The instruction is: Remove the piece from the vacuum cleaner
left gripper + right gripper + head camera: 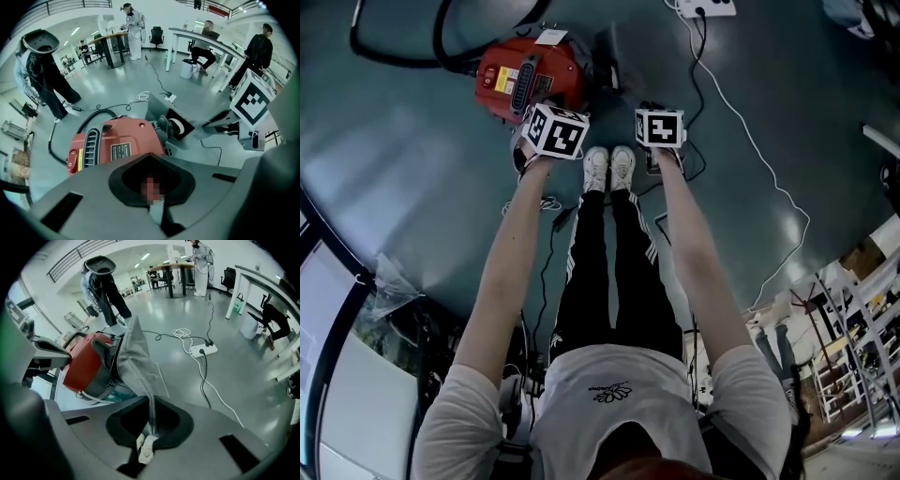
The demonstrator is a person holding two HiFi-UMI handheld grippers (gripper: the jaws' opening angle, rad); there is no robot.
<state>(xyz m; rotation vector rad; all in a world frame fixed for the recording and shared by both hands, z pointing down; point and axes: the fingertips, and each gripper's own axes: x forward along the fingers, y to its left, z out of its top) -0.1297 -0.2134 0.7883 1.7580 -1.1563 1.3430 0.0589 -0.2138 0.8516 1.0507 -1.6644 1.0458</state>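
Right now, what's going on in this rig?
A person stands over a red vacuum cleaner on the floor, a gripper in each hand. The right gripper is shut on a grey cloth piece that stretches back to the vacuum's open end, seemingly not yet free. The left gripper sits at the red body; whether its fingers grip it I can't tell.

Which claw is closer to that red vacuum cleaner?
Left. The left claw sits right beside the red vacuum cleaner; the right claw is across the shoes from it, pinching grey fabric.
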